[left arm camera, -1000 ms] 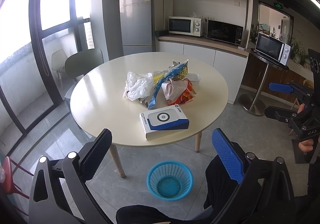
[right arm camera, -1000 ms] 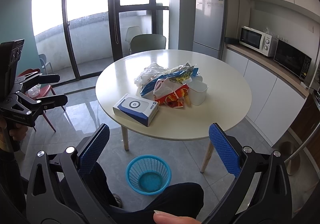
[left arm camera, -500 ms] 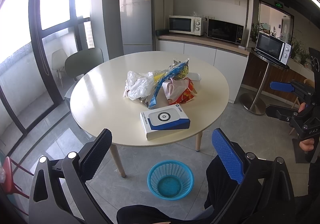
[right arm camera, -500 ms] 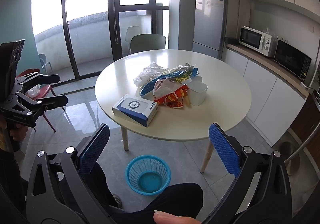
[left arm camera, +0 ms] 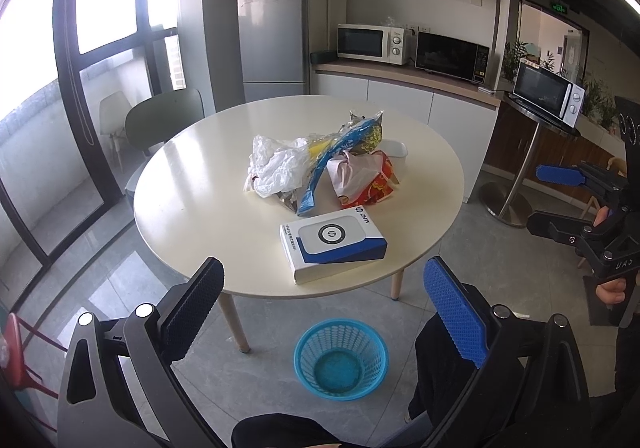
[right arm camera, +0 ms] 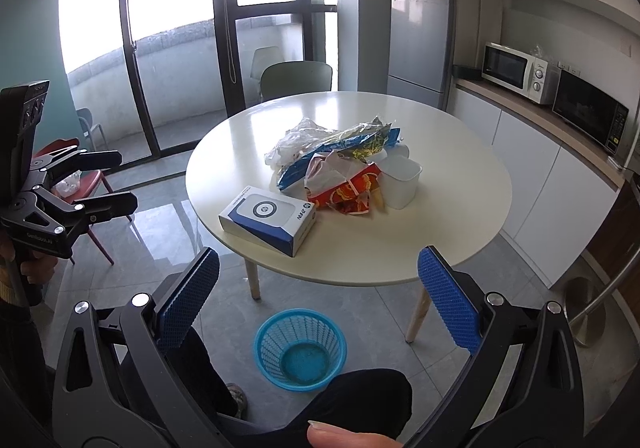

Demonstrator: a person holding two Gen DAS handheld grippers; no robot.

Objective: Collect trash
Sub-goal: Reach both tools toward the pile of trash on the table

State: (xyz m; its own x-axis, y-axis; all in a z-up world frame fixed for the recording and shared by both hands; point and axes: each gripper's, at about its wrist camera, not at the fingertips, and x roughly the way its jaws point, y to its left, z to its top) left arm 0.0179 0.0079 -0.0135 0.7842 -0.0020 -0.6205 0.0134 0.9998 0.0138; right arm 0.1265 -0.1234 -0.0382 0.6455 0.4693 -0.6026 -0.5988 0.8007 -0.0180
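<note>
Item count, both views combined:

- Round bench (left arm camera: 192,183): qty 1.
- Blue mesh bin (left arm camera: 341,358) on floor: qty 1.
- White/blue box (left arm camera: 333,243) on bench: qty 1.
- White plastic bag (left arm camera: 276,165), crumpled: qty 1.
- Blue/yellow wrapper (left arm camera: 340,151): qty 1.
- Red/orange snack bag (left arm camera: 370,183): qty 1.
- White tub (right arm camera: 402,179): qty 1.
- Microwaves: qty 3, i.e. white unit (left arm camera: 370,41), black unit (left arm camera: 452,57), white unit on side stand (left arm camera: 548,91).
- Fridge (left arm camera: 272,35): qty 1.
- Green chair (left arm camera: 166,119) at bench: qty 1.
- Red chair (right arm camera: 86,181): qty 1.
- Handheld grippers: qty 2, approx. 2 blue pads ea.
</note>
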